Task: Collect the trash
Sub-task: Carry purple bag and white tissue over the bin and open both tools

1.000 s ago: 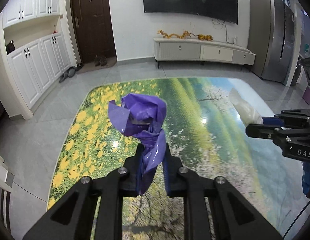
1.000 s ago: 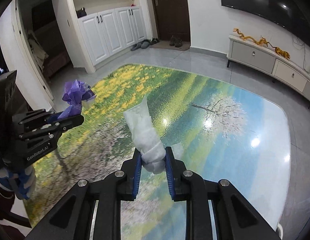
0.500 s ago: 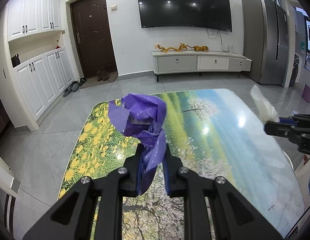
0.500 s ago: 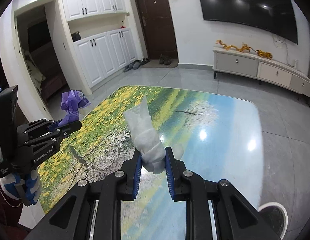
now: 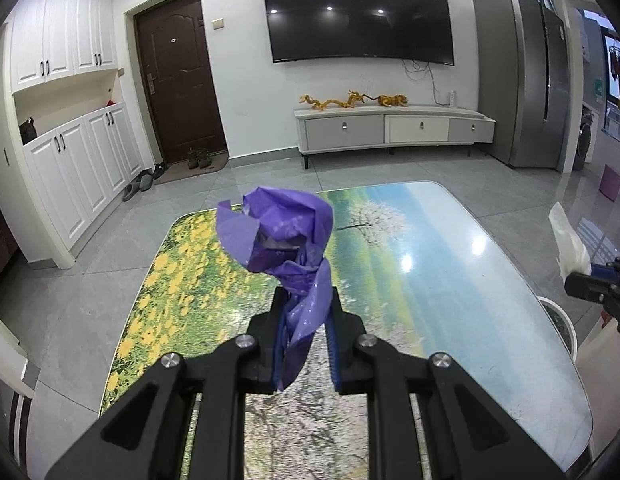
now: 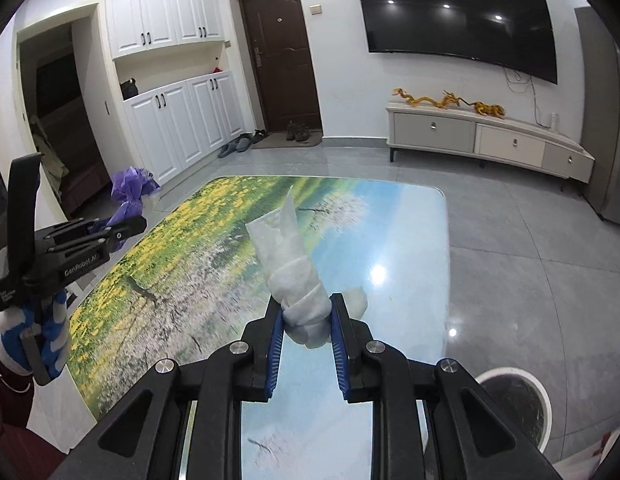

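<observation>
Purple bag [image 5: 284,240] was pinched in left gripper [image 5: 304,308], held up over the table [image 5: 449,300]; white tissue [image 6: 290,256] was clamped in right gripper [image 6: 306,320], also above the table; white bin [image 6: 517,404] was seen just beside the table's near right corner.

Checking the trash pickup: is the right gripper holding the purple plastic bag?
No, the right gripper clamps a twisted white tissue.

Landscape-printed table [image 5: 449,300], wall television [image 5: 359,16], dark door [image 5: 176,80], white cabinets [image 5: 82,160], low sideboard [image 5: 393,126]
</observation>
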`<state>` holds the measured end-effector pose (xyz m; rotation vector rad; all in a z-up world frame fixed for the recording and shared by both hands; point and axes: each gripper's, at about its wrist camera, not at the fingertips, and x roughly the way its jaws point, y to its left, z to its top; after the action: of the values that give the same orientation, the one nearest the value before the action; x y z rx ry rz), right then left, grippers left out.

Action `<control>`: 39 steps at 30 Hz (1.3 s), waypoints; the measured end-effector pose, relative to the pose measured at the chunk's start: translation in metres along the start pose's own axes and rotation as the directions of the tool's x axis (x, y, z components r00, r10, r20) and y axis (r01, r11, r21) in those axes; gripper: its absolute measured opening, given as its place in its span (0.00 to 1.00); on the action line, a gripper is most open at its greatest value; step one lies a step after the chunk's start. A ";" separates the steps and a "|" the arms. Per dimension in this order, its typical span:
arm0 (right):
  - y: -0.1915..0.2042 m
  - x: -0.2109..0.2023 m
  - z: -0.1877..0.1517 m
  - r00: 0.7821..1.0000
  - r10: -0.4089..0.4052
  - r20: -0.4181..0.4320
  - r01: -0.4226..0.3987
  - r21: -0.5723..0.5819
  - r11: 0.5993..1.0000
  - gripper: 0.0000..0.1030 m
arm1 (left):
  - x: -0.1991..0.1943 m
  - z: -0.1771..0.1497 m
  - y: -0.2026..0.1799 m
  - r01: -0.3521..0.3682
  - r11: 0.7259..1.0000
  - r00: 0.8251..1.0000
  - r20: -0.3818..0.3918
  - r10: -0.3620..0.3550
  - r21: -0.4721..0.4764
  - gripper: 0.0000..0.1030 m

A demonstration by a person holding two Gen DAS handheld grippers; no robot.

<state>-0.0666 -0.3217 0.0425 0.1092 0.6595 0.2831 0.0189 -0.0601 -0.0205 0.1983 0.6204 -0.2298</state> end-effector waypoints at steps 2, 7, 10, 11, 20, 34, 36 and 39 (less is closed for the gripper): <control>-0.009 -0.002 -0.005 1.000 -0.005 -0.001 0.005 0.018 1.000 0.21 | 0.000 0.001 -0.008 -0.006 1.000 1.000 0.004 0.006 0.016 0.16; -0.024 -0.007 -0.012 1.000 -0.009 0.003 0.009 0.046 0.999 0.21 | 0.000 0.003 -0.026 -0.011 0.999 1.000 0.006 0.010 0.048 0.16; -0.031 -0.009 -0.014 1.000 -0.003 0.009 0.003 0.065 0.998 0.21 | 0.003 0.002 -0.031 -0.010 0.998 1.000 -0.002 0.010 0.062 0.16; -0.033 -0.009 -0.016 1.000 -0.001 0.011 0.000 0.071 0.997 0.21 | 0.004 0.002 -0.034 -0.008 0.998 1.000 -0.007 0.009 0.067 0.16; -0.061 -0.011 -0.031 1.000 -0.002 0.017 0.000 0.140 0.990 0.21 | 0.020 0.001 -0.075 0.072 0.990 0.994 -0.087 -0.061 0.124 0.16; -0.171 -0.042 -0.076 0.975 -0.220 -0.031 0.217 0.340 0.915 0.21 | 0.063 0.016 -0.236 0.454 0.864 0.875 -0.289 -0.387 0.217 0.17; -0.187 -0.047 -0.084 0.966 -0.253 -0.049 0.254 0.362 0.897 0.21 | 0.070 0.020 -0.262 0.497 0.840 0.850 -0.314 -0.422 0.218 0.17; -0.212 -0.051 -0.097 0.953 -0.290 -0.085 0.299 0.397 0.868 0.21 | 0.081 0.022 -0.300 0.551 0.807 0.813 -0.357 -0.461 0.214 0.17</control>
<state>-0.1172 -0.5381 -0.0436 0.4013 0.7410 -0.1544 0.0131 -0.3649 -0.0853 0.3698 0.9267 -0.8432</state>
